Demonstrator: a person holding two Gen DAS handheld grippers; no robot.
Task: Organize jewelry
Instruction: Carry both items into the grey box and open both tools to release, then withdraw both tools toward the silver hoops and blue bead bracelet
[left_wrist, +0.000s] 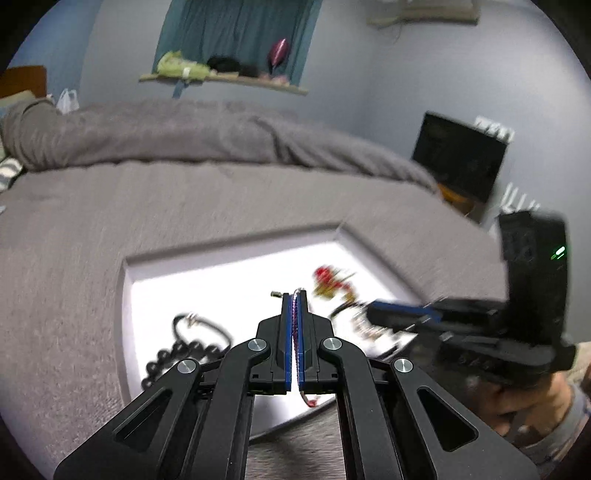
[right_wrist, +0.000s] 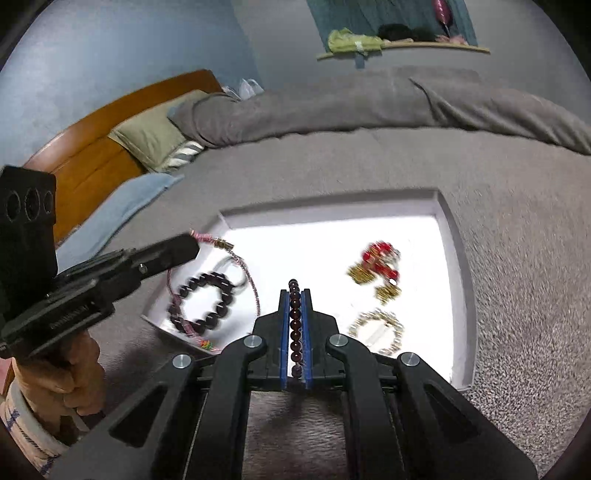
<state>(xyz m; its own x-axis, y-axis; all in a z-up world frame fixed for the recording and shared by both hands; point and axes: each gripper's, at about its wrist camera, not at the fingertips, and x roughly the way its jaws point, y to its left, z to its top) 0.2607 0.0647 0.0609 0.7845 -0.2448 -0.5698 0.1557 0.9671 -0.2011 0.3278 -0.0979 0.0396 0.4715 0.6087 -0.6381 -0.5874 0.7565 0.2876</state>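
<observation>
Both grippers over white tray (right_wrist: 452, 295) on grey bed (right_wrist: 517, 229).

Left gripper (left_wrist: 294, 295): jaws clamped on pink braided cord (left_wrist: 294, 321).

Right gripper (right_wrist: 294, 293): jaws pinched on dark bead strand (right_wrist: 294, 325).

Step looks like carry-and-place. Next: find bare tray spot clear of red-gold piece (right_wrist: 376, 266), lower, release.

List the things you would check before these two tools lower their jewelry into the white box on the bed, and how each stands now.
1. Left tool shut on the pink cord bracelet: ok.
2. Right tool shut on the dark red bead strand: ok.
3. White box open and under both tools: ok.
4. Bare floor in the box for setting down: ok, in the middle.
5. Pink cord clear of the black bead bracelet: cannot tell.
6. Sharp view: not ok, blurred.
</observation>
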